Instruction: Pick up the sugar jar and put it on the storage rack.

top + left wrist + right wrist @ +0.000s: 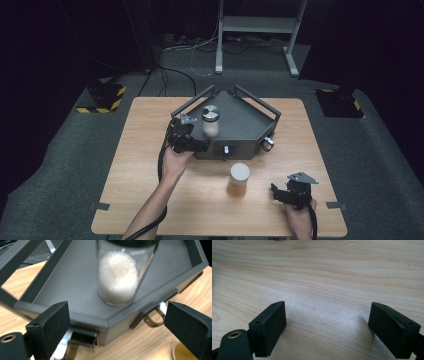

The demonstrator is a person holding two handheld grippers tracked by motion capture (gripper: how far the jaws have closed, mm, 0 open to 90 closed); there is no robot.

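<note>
The upright jar (117,277) on the tray (75,277) stood dead ahead of the left gripper (117,322), its jaws wide and empty; the right gripper (327,325), farther off, gaped empty over the table (317,270).

Dark lab, hazard-taped stands (106,96), floor cables (200,47)
</note>
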